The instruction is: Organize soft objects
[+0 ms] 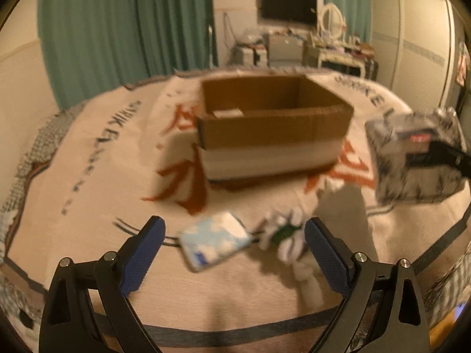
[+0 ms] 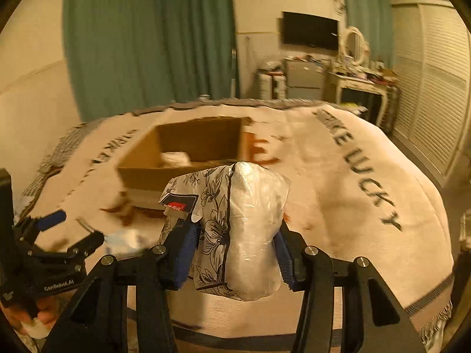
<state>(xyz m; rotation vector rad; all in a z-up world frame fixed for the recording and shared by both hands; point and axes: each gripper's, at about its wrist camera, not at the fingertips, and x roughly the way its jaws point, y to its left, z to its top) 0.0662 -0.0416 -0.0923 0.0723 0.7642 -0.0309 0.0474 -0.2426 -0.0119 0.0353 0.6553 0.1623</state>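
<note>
My right gripper [image 2: 235,253] is shut on a floral black-and-white tissue pack [image 2: 232,229] and holds it above the bed; the pack also shows at the right of the left wrist view [image 1: 412,156]. My left gripper [image 1: 235,244] is open and empty, low over the bed, and shows in the right wrist view [image 2: 67,226]. Between its fingers lie a blue cloud-print tissue packet [image 1: 215,239] and a white and green soft item [image 1: 285,235]. An open cardboard box [image 1: 273,129] stands further back, with something white inside [image 2: 175,158].
The bed is covered by a cream blanket with black letters and red characters [image 2: 368,176]. Green curtains [image 1: 123,29] hang behind. A dresser with clutter [image 2: 359,82] and a wall TV [image 2: 309,31] stand at the far side. A white wardrobe [image 2: 435,88] is on the right.
</note>
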